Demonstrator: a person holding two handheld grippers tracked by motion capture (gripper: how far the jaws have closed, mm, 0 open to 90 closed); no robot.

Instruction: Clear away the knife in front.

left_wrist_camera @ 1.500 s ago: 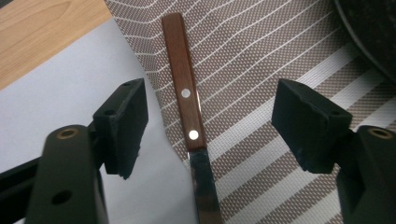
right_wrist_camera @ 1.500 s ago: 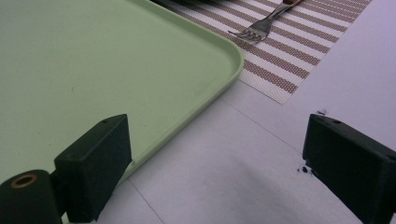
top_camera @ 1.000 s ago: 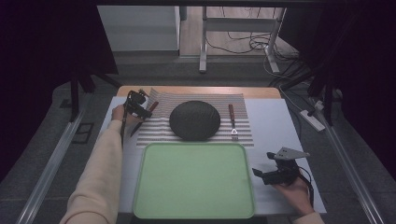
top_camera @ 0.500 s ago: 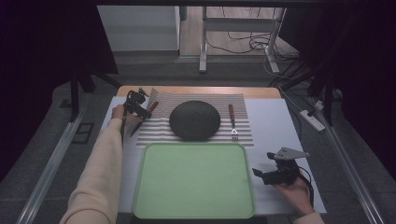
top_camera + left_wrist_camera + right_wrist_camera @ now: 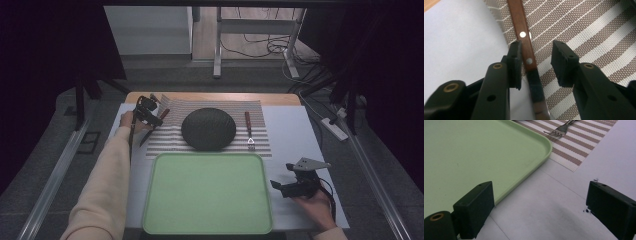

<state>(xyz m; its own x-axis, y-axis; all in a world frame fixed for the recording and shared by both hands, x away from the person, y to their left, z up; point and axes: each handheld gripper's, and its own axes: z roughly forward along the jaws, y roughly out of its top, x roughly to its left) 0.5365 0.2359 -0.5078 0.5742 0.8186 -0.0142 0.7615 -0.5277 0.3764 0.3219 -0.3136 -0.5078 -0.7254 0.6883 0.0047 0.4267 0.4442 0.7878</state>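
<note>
At the far left corner of the striped placemat (image 5: 210, 131), your left gripper (image 5: 535, 62) stands over the knife (image 5: 527, 53), whose wooden handle lies between the two pads and runs straight away from you along the jaws' own line, with the blade coming back toward the gripper's body. The jaws have just been closing on it; the left pad sits against or just beside the handle's edge, while the right pad is clearly apart from it, so you have no grip yet. In the high view the knife (image 5: 154, 129) looks to lie slantwise at the mat's left edge, though it is small and dim there and I would not swear to the exact angle. Since the handle's long axis runs between the pads rather than across them, the closing should meet its two narrow sides squarely. Your right gripper (image 5: 539, 205) rests wide open and holding nothing, near the right corner of the green tray (image 5: 165, 210), well apart from the knife, so the left hand is plainly the nearer one.
</note>
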